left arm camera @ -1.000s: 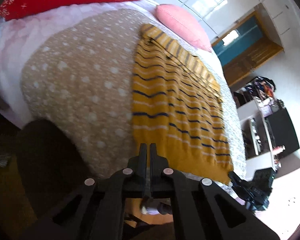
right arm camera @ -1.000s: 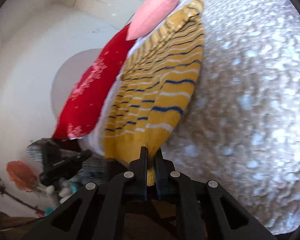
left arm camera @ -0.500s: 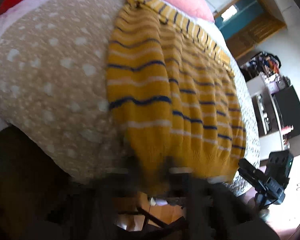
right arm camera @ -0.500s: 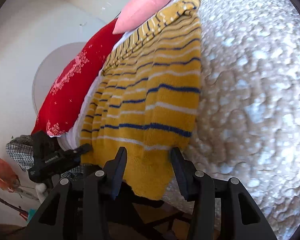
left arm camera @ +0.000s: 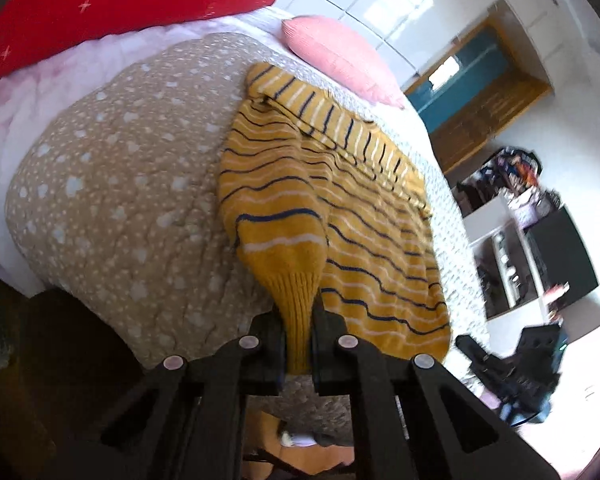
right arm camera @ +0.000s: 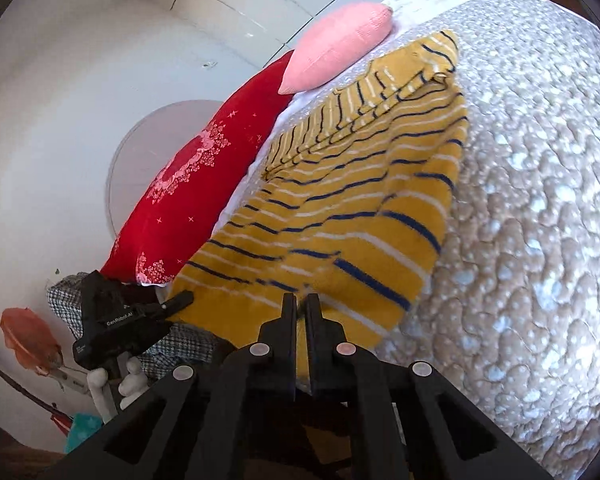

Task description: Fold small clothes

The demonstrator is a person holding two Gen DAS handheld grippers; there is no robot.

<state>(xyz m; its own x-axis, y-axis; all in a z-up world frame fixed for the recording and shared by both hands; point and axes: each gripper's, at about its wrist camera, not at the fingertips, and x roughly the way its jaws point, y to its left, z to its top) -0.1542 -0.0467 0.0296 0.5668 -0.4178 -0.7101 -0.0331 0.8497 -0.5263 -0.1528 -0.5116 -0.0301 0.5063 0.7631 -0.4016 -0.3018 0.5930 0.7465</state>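
A mustard-yellow knit sweater (left arm camera: 340,208) with navy and white stripes lies flat on a beige spotted quilt (left arm camera: 120,184); it also shows in the right wrist view (right arm camera: 360,208). My left gripper (left arm camera: 298,320) is shut on the ribbed hem at the sweater's near left corner, which bunches up into the jaws. My right gripper (right arm camera: 299,304) is shut on the hem at the near right corner. The left gripper also shows at the left of the right wrist view (right arm camera: 120,320); the right gripper shows at the lower right of the left wrist view (left arm camera: 512,368).
A red pillow (left arm camera: 112,4) and a pink pillow (left arm camera: 340,60) lie at the head of the bed. A white shelf unit and a dark cabinet (left arm camera: 556,256) stand to the right. A checked cloth (right arm camera: 172,344) hangs by the bed edge.
Both grippers moved in on the sweater's hem. The right gripper, open half a second ago, has shut on it. The left gripper now grips the other corner, which bunches up.
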